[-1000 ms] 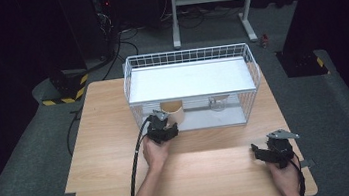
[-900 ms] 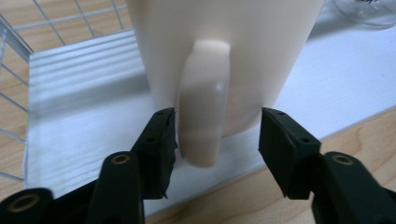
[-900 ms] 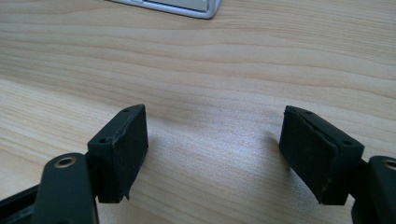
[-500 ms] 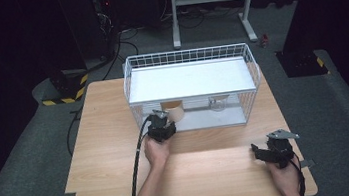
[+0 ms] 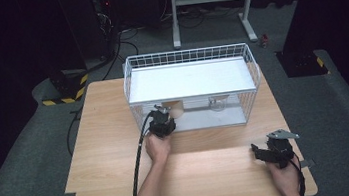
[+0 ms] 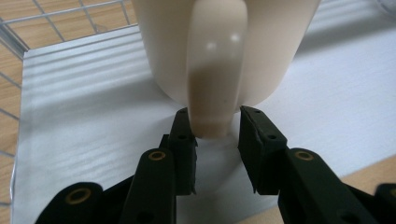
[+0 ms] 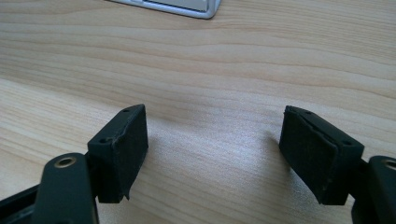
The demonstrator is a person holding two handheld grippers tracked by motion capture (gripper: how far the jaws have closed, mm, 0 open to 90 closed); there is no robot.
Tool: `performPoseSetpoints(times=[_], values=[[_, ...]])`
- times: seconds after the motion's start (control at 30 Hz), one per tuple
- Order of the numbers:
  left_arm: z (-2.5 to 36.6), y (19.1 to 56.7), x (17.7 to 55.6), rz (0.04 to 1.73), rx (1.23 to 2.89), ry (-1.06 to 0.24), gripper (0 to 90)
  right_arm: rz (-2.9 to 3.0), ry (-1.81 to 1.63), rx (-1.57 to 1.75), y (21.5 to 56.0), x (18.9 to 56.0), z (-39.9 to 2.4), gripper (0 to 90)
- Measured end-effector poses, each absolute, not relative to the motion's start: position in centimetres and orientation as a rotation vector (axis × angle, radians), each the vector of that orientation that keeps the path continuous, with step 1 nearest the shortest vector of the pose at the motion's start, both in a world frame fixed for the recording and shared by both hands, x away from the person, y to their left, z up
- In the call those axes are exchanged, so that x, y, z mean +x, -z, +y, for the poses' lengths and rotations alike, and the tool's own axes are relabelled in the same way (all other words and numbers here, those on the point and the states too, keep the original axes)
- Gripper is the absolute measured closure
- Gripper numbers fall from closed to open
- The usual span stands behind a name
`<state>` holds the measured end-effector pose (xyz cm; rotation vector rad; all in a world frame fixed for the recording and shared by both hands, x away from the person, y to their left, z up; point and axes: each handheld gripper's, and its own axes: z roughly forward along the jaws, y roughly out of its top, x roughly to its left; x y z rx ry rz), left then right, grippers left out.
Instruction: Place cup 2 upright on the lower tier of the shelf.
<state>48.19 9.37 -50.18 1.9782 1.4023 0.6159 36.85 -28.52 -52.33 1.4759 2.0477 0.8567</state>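
A cream mug point(image 5: 176, 109) stands on the white floor of a wire basket point(image 5: 187, 52), under its white upper shelf. In the left gripper view the mug point(image 6: 219, 42) is close up, its handle point(image 6: 215, 84) pointing at me. My left gripper point(image 5: 164, 114) reaches through the basket's open front, and its jaws point(image 6: 217, 126) sit on either side of the handle's lower end, shut on it. My right gripper point(image 5: 257, 149) rests low over the wooden table point(image 5: 103, 152) at the front right, jaws wide apart point(image 7: 215, 135) with nothing but bare wood between them.
A clear glass item point(image 5: 217, 104) stands in the basket to the right of the mug. Black cables trail from both grippers toward the table's front edge. The basket's base corner point(image 7: 177, 5) lies ahead of the right gripper. Dark floor surrounds the table.
My left gripper has edged a little forward into the basket toward the mug. The right gripper has stayed where it was.
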Motion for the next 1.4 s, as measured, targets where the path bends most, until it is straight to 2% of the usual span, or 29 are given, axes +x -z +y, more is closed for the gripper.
performPoseSetpoints(times=[0.13, 0.23, 0.33, 0.5, 1.4], values=[[9.3, 50.2, 48.3, 1.406, 1.971, -0.623, 63.9, 2.048, -0.857, 1.476, 52.3, 36.8, -28.5, 23.7], [9.3, 50.2, 48.0, 1.410, 1.933, -0.583, 51.6, 2.047, -0.857, 1.476, 52.3, 36.8, -28.5, 23.7], [9.8, 50.0, 47.6, 1.397, 1.935, -0.603, 40.2, 2.047, -0.856, 1.476, 52.3, 36.8, -28.5, 23.7], [10.4, 49.5, 46.8, 1.371, 1.929, -0.590, 33.2, 2.048, -0.857, 1.476, 52.3, 36.8, -28.5, 23.7], [12.1, 47.1, 43.7, 1.282, 1.915, -0.606, 28.9, 2.047, -0.857, 1.477, 52.3, 36.9, -28.5, 23.7]])
